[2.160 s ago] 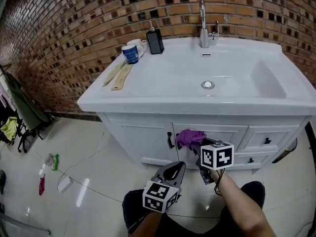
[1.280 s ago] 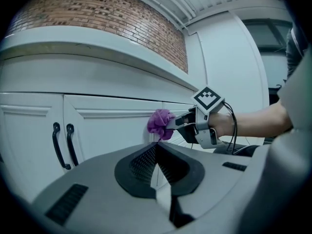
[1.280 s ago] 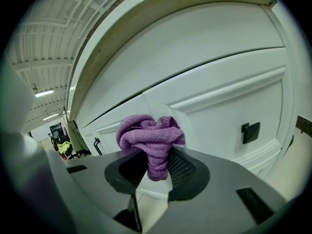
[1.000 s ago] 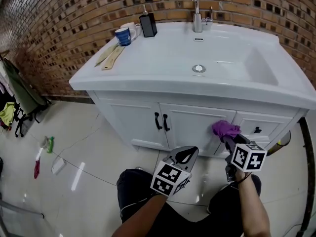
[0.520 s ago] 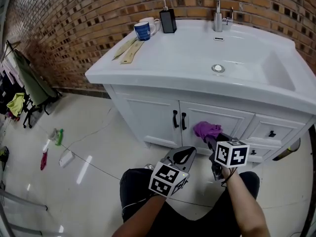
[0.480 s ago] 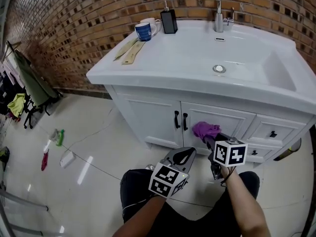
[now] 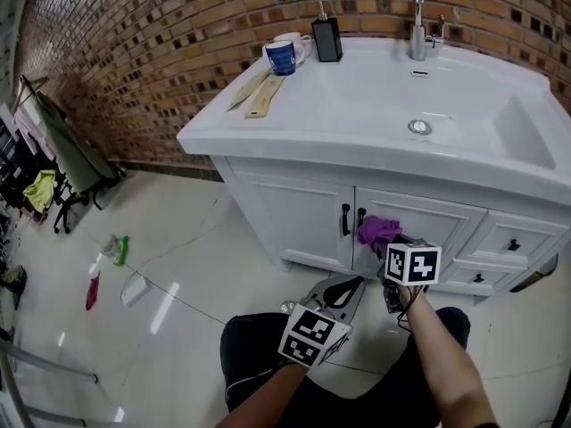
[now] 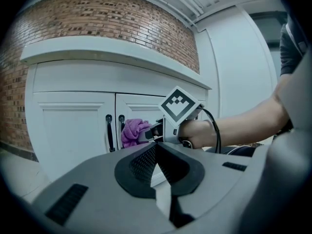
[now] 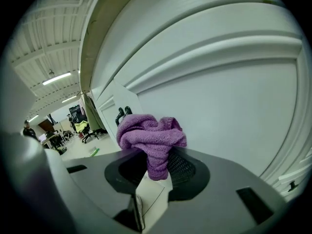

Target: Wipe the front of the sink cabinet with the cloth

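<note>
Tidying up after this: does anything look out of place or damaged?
The cabinet looks undamaged. A green item, a red item and a white item lie strewn on the floor beside a trailing cord.

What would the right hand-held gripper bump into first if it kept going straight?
Probably the white cabinet door, just right of the black handles. The purple cloth clamped in the right hand-held gripper would meet it first; it may be touching now.
</note>
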`<state>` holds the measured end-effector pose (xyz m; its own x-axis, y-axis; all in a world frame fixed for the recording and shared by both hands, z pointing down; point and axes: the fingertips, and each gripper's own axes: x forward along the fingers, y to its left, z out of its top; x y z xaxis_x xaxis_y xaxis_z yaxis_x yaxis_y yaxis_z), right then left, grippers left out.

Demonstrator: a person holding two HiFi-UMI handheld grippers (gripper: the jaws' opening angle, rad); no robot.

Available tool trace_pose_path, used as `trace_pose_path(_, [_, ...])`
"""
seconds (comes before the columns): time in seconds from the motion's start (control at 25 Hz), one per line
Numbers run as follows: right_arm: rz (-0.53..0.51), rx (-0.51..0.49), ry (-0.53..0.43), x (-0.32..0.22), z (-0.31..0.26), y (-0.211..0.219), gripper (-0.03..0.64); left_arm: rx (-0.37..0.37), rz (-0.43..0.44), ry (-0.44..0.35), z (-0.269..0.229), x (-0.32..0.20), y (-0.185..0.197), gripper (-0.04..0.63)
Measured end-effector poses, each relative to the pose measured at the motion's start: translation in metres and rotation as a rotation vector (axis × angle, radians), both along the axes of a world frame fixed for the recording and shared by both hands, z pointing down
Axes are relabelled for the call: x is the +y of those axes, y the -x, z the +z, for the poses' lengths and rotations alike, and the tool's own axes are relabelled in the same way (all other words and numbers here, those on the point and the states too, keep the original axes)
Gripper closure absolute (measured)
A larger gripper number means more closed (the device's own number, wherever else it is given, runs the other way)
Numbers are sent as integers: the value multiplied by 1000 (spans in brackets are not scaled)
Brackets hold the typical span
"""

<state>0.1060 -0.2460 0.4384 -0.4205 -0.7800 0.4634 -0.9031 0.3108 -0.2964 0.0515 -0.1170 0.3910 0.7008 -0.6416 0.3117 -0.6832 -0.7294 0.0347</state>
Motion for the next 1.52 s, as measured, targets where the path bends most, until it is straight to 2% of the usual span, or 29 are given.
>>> trace_pose_path(0.2, [25,8,-13,2,2,-13,502,-6,11,2,1,0,-1,592])
trace_pose_path(0.64, [179,32,-3,31,7,-121,502,10,119,5,4,16,-66,592])
trace_pose_path(1.12, [314,64,10,71,2,-211,502,55,169,-1,0,24,-116,592])
trace_pose_path(1.32, [287,69,24,81,4,-202,502,87,134,9,1,15,-108,592])
trace_pose_path(1.52, [131,104,39,74,15,-136,502,83,69,12,1,5,-74,592])
